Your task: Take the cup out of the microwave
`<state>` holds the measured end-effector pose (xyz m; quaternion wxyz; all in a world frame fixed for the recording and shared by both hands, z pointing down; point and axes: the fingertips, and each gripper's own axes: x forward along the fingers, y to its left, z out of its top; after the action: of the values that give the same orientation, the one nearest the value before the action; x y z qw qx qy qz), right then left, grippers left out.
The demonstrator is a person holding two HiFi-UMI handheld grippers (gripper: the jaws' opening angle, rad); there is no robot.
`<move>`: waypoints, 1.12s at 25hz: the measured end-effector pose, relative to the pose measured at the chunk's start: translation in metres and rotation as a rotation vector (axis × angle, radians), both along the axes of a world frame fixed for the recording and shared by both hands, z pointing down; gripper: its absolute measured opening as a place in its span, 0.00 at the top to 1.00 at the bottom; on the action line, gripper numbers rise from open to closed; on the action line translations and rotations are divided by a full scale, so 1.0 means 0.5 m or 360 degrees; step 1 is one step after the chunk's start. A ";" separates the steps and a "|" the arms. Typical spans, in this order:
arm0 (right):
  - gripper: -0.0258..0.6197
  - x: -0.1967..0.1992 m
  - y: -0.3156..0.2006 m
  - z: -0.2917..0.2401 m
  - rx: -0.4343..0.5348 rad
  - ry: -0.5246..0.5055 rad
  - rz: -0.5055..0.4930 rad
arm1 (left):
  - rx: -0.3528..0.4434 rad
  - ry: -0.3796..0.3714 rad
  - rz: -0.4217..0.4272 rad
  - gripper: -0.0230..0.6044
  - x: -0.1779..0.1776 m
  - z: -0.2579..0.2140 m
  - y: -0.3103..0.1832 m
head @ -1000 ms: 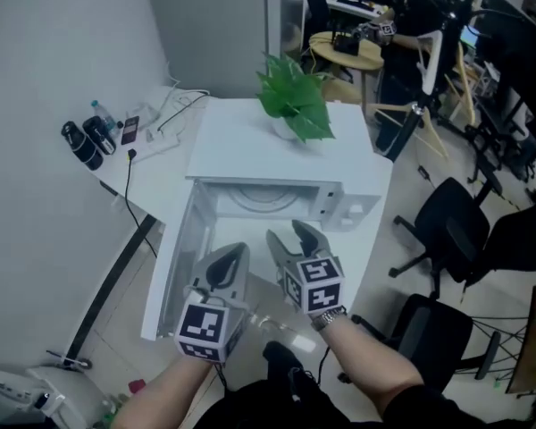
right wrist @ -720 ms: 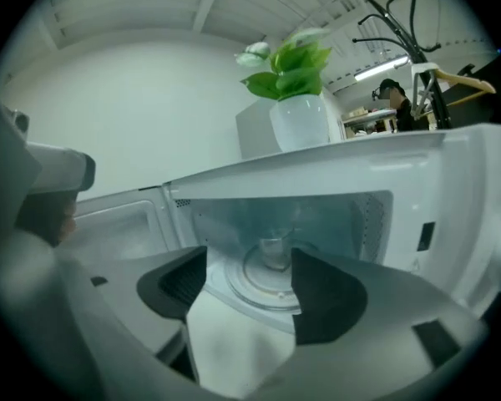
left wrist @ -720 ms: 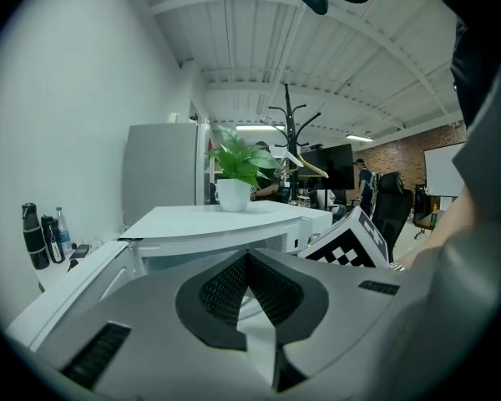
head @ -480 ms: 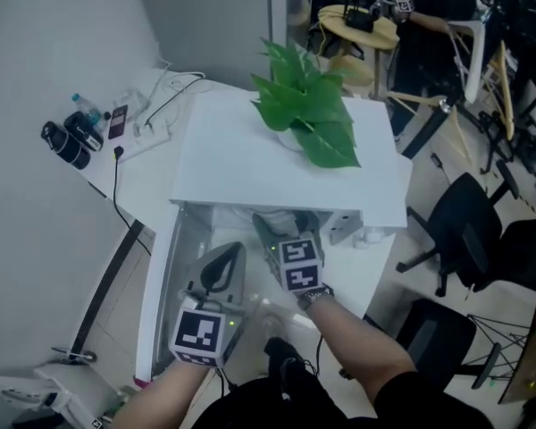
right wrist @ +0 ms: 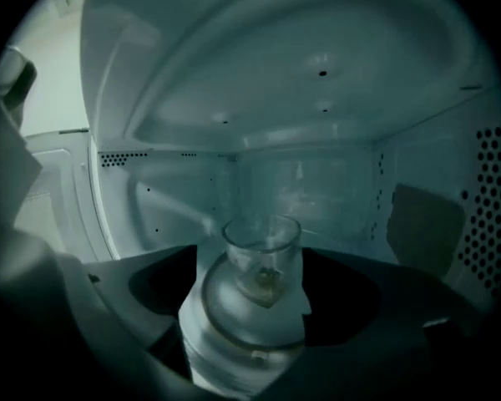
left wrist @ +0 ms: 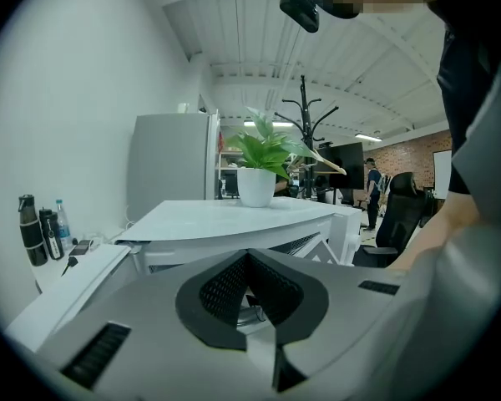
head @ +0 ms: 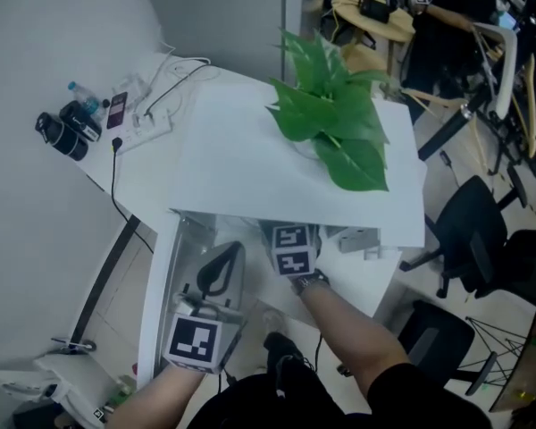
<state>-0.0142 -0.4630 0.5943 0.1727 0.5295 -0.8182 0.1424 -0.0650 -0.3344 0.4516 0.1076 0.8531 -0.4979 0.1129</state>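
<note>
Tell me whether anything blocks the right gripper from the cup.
Nothing visible does. The right gripper is inside the microwave, its jaws opening with nothing gripped; the cup stands straight ahead, in line with their gap, untouched.

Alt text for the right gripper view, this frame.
A clear glass cup stands inside the dim microwave cavity, centred in the view. The right claw is opening, its jaws on either side of the cup and not touching it. A perforated wall shows at right.
</note>
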 end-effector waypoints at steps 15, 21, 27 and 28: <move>0.30 -0.008 -0.061 0.023 0.0030 0.0059 0.0037 | -0.0015 -0.0017 -0.0013 0.97 -0.016 0.011 -0.017; 0.38 -0.006 -0.062 0.027 0.0026 0.0081 0.0032 | -0.0017 -0.0024 -0.0030 0.97 -0.024 0.011 -0.015; 0.39 -0.007 -0.033 0.024 0.0001 0.0056 0.0007 | -0.0016 -0.0016 -0.0031 0.97 -0.028 0.013 -0.004; 0.39 -0.006 -0.024 0.027 -0.0009 0.0051 0.0005 | -0.0016 -0.0012 -0.0030 0.97 -0.027 0.012 0.000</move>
<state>-0.0174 -0.4752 0.6081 0.1872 0.5324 -0.8142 0.1365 -0.0784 -0.3346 0.4577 0.1111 0.8474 -0.5057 0.1177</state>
